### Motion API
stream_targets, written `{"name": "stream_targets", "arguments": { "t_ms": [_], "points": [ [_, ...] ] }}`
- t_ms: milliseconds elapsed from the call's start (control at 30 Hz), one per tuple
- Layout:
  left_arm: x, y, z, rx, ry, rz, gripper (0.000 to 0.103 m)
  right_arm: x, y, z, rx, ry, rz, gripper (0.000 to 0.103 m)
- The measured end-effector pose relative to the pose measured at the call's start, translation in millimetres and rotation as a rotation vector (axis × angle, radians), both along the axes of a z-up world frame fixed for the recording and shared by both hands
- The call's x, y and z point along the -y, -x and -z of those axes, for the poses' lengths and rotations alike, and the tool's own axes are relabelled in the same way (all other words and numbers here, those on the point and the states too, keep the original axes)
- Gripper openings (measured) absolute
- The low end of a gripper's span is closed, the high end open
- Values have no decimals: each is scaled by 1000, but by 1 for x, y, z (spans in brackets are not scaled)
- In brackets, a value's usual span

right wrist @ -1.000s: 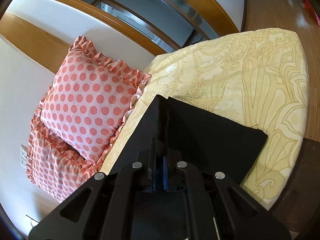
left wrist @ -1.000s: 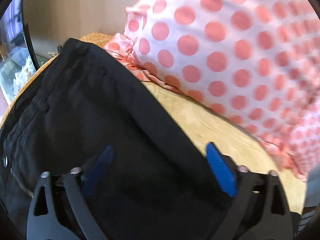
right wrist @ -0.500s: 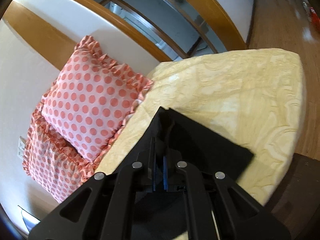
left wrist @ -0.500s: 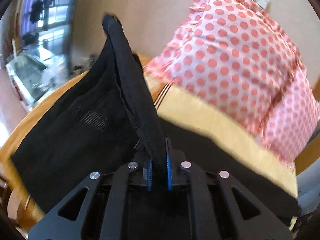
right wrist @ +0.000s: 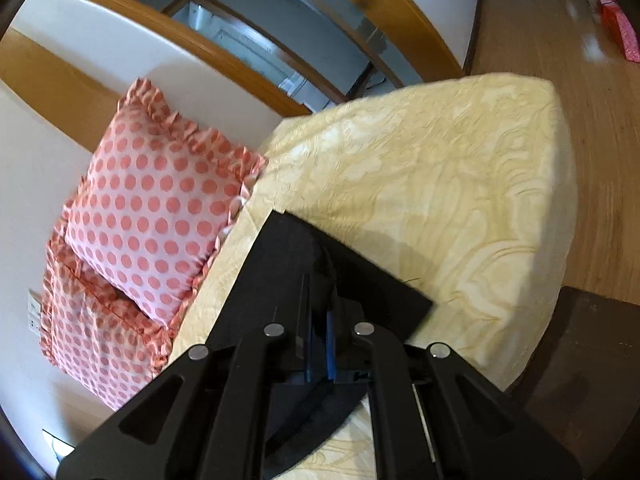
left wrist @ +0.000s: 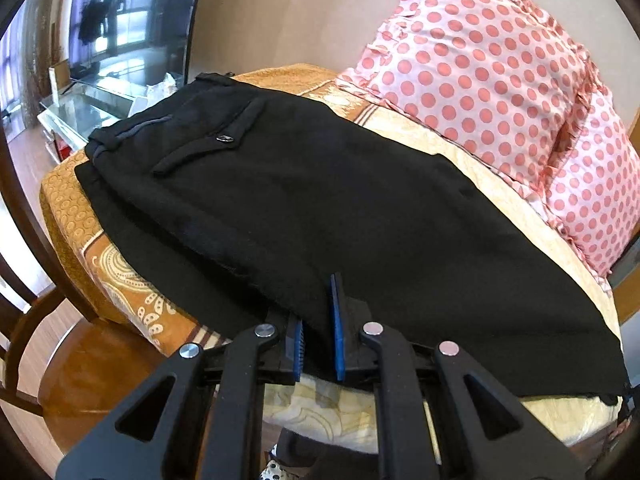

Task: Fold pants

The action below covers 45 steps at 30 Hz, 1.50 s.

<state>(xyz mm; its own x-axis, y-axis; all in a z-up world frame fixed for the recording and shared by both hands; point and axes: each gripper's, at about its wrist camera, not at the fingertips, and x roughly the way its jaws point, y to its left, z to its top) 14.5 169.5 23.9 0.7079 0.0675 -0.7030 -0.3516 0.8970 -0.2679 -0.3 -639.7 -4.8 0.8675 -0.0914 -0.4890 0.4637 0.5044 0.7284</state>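
Lying flat across the bed (left wrist: 400, 128), the black pants (left wrist: 320, 200) are now seen spread out in the left wrist view, whereas half a second earlier a fold of the same cloth was held raised upright between the pads. The left gripper (left wrist: 318, 344) was clamped then; its blue pads are now seen slightly apart, with the near edge of the pants draped between them, and whether the cloth is actually pinched cannot be told. In the right wrist view little is changed: the right gripper (right wrist: 318, 352) is kept closed on a leg end of the pants (right wrist: 304, 272), and the black cloth is shown drawn in closer, so that less of it is spread over the cream bedcover (right wrist: 440, 184) than before.

The pants are presented with the waistband at the far left, near the orange end of the cover, where a back pocket flap with a dark button (left wrist: 225, 139) is visible. One layer is laid over another, the lower layer's edge showing along the near left side. The legs are extended to the right, past two pink polka-dot pillows (left wrist: 480, 68) propped against the far wall.
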Motion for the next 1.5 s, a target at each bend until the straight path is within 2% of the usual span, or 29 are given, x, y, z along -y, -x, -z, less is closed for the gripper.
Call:
{"name": "stream_targets", "arguments": {
  "t_ms": [167, 300, 333, 367, 433, 500, 533, 567, 600, 633, 667, 733, 800, 867, 900, 933, 1000, 1067, 1100, 1200, 1267, 1367, 1433, 1500],
  "points": [
    [0, 3, 4, 6, -8, 38, 11, 2, -3, 14, -68, -4, -3, 5],
    [6, 11, 6, 38, -75, 57, 12, -5, 2, 9, -82, 46, 3, 10],
    [8, 14, 7, 48, -85, 63, 12, -6, 7, 5, -76, 57, 11, 21],
    [8, 20, 6, 63, -87, 69, 16, -7, 12, 1, -71, 66, 26, 43],
    [7, 30, 5, 84, -81, 71, 22, -9, 26, -9, -106, 128, 109, 80],
    [4, 43, 0, 108, -88, 51, 36, -8, 32, -15, -115, 177, 130, 77],
    [2, 47, -2, 118, -102, 29, 52, -7, 32, -13, -123, 175, 125, 72],
    [0, 56, -8, 146, -148, -24, 66, -5, 31, -10, -126, 158, 115, 65],
    [-2, 61, -12, 167, -171, -49, 70, -5, 29, -6, -132, 136, 104, 61],
    [-5, 66, -18, 199, -200, -86, 73, -6, 26, 0, -138, 108, 87, 55],
    [-8, 67, -21, 219, -211, -105, 75, -9, 25, 1, -136, 118, 92, 54],
    [-11, 62, -26, 230, -207, -97, 78, -21, 23, 1, -149, 155, 93, 52],
    [-13, 50, -28, 231, -205, -77, 79, -30, 20, 4, -127, 130, 59, 44],
    [-15, 37, -27, 225, -203, -60, 81, -43, 12, 2, -148, 196, 44, 41],
    [-16, 32, -25, 222, -200, -54, 82, -46, 8, 3, -150, 217, 36, 33],
    [-18, 24, -20, 212, -197, -43, 84, -46, 0, 7, -139, 200, 6, 4],
    [-22, 15, -10, 170, -196, -40, 84, -50, -8, 3, -115, 211, 7, 5],
    [-29, 4, 7, 103, -160, -45, 84, -66, -15, -15, -61, 253, -25, 5],
    [-31, 4, 11, 103, -149, -42, 84, -78, -21, -27, -24, 276, -59, 5],
    [-24, 3, 14, 95, -200, -49, 86, -141, -45, -74, 124, 339, -244, 5],
    [-23, 2, 15, 98, -197, -55, 89, -205, -64, -101, 239, 353, -428, 5],
    [-26, 3, 14, 107, -171, -64, 89, -311, -89, -120, 361, 330, -736, 5],
    [-30, 9, 9, 125, -130, -71, 89, -392, -103, -110, 372, 293, -971, 5],
    [-34, 20, 2, 153, -82, -75, 89, -460, -113, -82, 284, 276, -1167, 5]
  ]
}}
